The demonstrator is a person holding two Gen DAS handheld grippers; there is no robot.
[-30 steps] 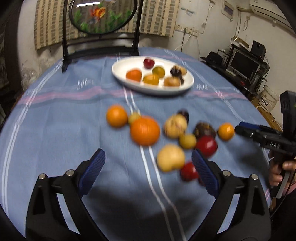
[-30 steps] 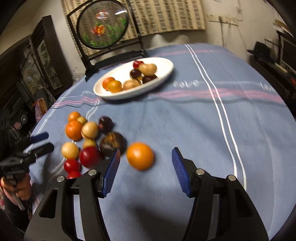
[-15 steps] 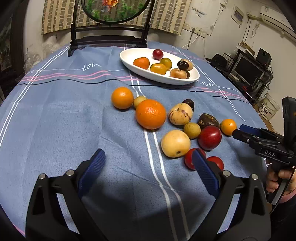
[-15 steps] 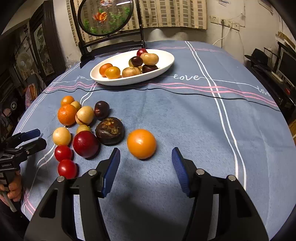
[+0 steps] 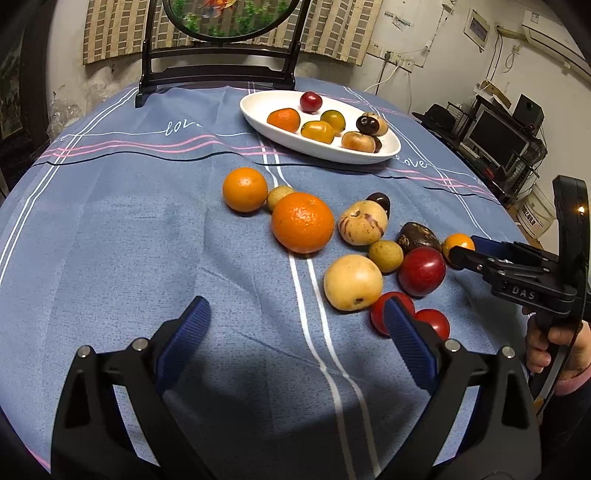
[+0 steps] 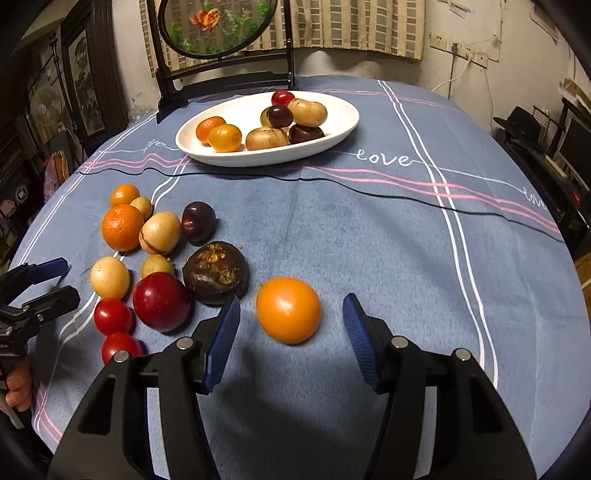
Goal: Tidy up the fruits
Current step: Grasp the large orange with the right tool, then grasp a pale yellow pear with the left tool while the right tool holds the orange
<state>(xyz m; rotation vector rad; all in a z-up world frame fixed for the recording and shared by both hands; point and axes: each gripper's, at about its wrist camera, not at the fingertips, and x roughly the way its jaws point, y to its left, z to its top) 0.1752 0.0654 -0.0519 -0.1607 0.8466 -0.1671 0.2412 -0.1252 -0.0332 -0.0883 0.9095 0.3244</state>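
Note:
A white oval plate (image 5: 258,122) (image 6: 343,125) with several fruits stands at the far side of the blue tablecloth. Loose fruits lie nearer: a big orange (image 5: 302,222), a smaller orange (image 5: 245,189), a pale yellow fruit (image 5: 352,282), a red apple (image 5: 422,266) (image 6: 161,302), two red tomatoes (image 6: 112,316), a dark brown fruit (image 6: 216,272). My left gripper (image 5: 295,328) is open and empty, short of the pile. My right gripper (image 6: 291,328) is open, its blue pads either side of a small orange (image 6: 288,309) that lies on the cloth. The right gripper also shows in the left wrist view (image 5: 469,251).
A black stand with a round embroidered screen (image 5: 221,22) (image 6: 218,26) stands behind the plate. The round table's edge curves off right, where shelves with monitors (image 5: 495,136) stand. The left gripper shows at the left edge of the right wrist view (image 6: 40,284).
Both grippers have come closer to the fruit. The small orange now lies nearer the gap between the right gripper's pads. No fruit has moved.

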